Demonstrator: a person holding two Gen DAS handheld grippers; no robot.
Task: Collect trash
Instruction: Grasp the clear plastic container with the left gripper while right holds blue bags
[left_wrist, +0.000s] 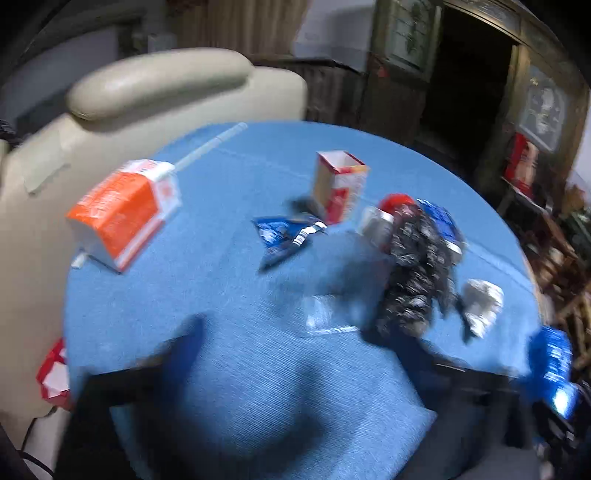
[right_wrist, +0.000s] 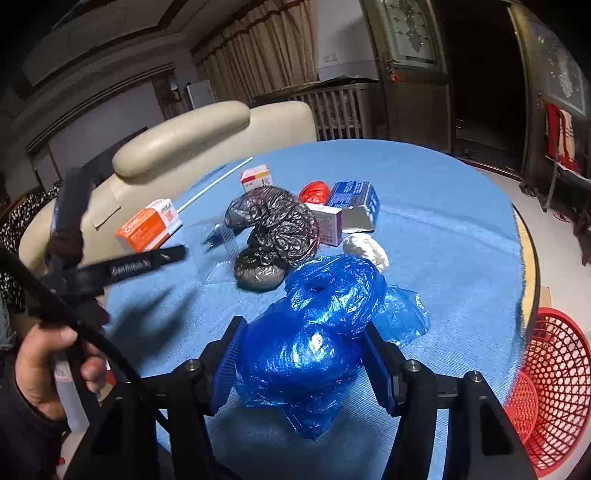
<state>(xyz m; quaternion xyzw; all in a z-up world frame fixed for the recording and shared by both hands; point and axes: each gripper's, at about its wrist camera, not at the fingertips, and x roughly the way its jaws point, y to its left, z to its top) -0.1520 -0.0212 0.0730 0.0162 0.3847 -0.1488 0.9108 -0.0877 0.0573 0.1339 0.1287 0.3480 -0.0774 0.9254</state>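
A home's living or dining room: beyond the tongs stand a beige leather armchair, pleated curtains, a radiator cover and carved glazed wooden doors.

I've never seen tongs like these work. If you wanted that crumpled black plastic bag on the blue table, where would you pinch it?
Probably the bunched lower lobe of the black plastic bag, coming from above on the near side. It sits rounded and narrower than the spread upper part, with bare blue tablecloth in front, while boxes crowd the far side.
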